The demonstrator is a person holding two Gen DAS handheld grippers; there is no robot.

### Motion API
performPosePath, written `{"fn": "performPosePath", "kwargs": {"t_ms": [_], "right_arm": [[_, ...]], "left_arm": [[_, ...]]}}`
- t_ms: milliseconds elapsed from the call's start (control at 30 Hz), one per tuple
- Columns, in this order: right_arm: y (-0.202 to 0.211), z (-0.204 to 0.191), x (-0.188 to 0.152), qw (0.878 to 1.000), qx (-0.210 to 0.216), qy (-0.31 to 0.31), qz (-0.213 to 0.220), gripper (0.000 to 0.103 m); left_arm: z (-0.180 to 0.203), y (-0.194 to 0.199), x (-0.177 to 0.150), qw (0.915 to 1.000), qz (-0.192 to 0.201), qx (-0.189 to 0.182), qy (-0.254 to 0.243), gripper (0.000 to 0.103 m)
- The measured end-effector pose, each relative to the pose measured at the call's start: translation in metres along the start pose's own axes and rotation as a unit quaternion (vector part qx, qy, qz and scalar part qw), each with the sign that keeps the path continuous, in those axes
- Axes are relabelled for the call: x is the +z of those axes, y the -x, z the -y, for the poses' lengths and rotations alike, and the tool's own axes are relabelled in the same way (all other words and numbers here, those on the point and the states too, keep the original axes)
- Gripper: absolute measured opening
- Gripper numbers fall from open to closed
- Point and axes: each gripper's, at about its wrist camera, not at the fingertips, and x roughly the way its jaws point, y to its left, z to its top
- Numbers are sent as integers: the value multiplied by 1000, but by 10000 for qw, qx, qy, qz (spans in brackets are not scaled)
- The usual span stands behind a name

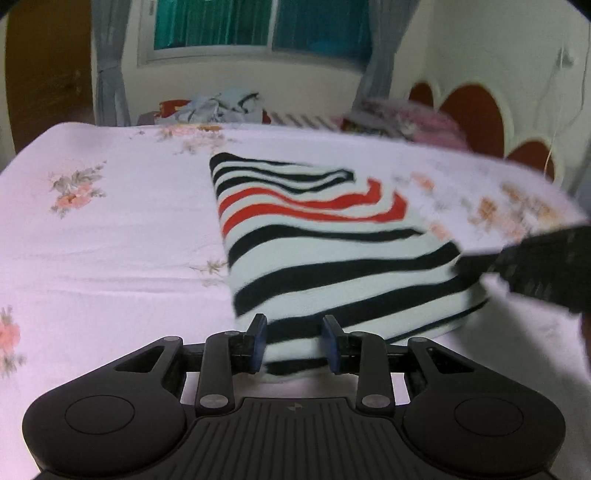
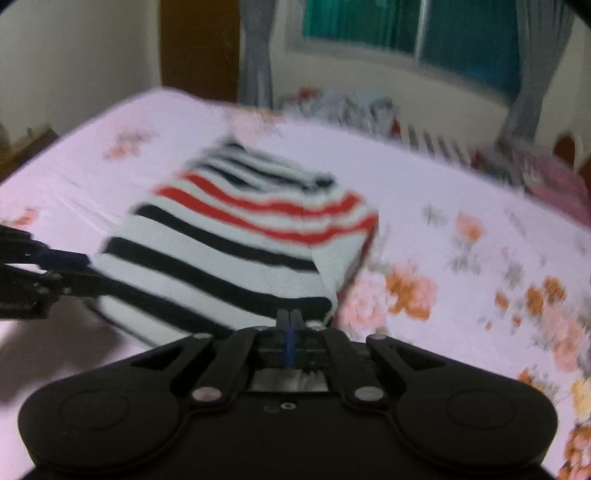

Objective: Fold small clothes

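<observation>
Striped garment [image 1: 332,258]: white ground with horizontal bands, mostly black, and a group of red bands across the middle of the visible face; the same pattern shows in the right wrist view [image 2: 236,236]. Bed sheet [image 1: 110,240]: pale pink-lilac, printed with scattered floral sprays in salmon pink, orange and grey-green; the blooms are larger and denser on the right of the right wrist view [image 2: 480,258]. Left gripper [image 1: 294,343]: matte black body, blue pads on the fingers. Right gripper [image 2: 290,325]: matte black, with a thin blue line between the fingers. Curtains [image 1: 110,74]: grey. Window [image 1: 258,26]: teal-green. Headboard [image 1: 476,114]: dark red scallops with cream borders. Wall [image 1: 480,44]: cream.
</observation>
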Motion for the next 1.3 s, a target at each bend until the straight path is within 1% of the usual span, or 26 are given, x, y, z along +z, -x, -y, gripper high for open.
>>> {"fn": "performPosePath", "kwargs": {"t_ms": [33, 67, 133, 233, 333, 400, 467, 533, 600, 667, 700, 733, 767, 800, 833, 900, 933, 1033, 1133, 1200, 1300], "right_arm": [[-3, -1, -4, 9999, 57, -31, -101, 0], [-6, -2, -8, 9998, 22, -38, -188, 0], [-17, -1, -16, 9992, -160, -76, -372, 0], [-23, 7, -18, 9984, -150, -345, -425, 0], [-28, 10, -19, 9980, -133, -404, -472, 0], [-26, 14, -17, 9970, -84, -564, -530, 0], [-9, 11, -15, 9975, -61, -545, -436, 0], [13, 8, -17, 9981, -6, -519, -319, 3], [38, 7, -21, 9978, 27, -633, -172, 4], [58, 7, -24, 9972, 12, -748, -91, 8], [69, 6, -27, 9966, 40, -825, -37, 15], [80, 6, -30, 9960, 49, -894, 28, 20], [89, 5, -33, 9957, 5, -920, 74, 25], [98, 4, -35, 9956, -97, -927, 117, 47], [108, 3, -38, 9953, -203, -927, 194, 75], [127, 0, -43, 9942, -392, -912, 410, 100], [138, 0, -46, 9934, -499, -903, 503, 102], [160, 0, -55, 9917, -742, -893, 552, 103], [179, 1, -64, 9911, -838, -889, 535, 103], [192, 1, -71, 9906, -835, -907, 601, 103], [211, 0, -80, 9897, -883, -880, 700, 103]], "left_arm": [[1, -1, -2, 10000, -5, 25, 19, 32], [4, -3, -4, 10000, -43, 57, 8, 32], [6, -10, -6, 9998, -154, 122, -38, 32], [7, -19, -6, 9993, -289, 219, -86, 32], [8, -21, -5, 9991, -319, 258, -107, 32], [9, -16, -6, 9991, -304, 303, -73, 32], [12, -4, -5, 9990, -248, 352, -74, 32], [15, 15, -8, 9993, -138, 335, -12, 32], [20, 35, -13, 9993, -16, 360, 19, 32], [27, 55, -18, 9990, 80, 423, 69, 33], [31, 64, -21, 9990, 138, 408, 73, 33], [37, 73, -23, 9988, 181, 444, 73, 35], [41, 81, -25, 9984, 219, 509, 70, 42], [45, 90, -28, 9979, 297, 569, 63, 70], [50, 99, -31, 9969, 442, 644, 47, 94], [62, 118, -37, 9938, 746, 826, -59, 101], [67, 126, -39, 9935, 777, 828, -99, 103], [81, 148, -45, 9935, 834, 770, -122, 103], [95, 168, -52, 9922, 888, 864, -153, 103], [103, 181, -57, 9919, 922, 862, -150, 103], [115, 198, -65, 9892, 1019, 1024, -232, 103]]}}
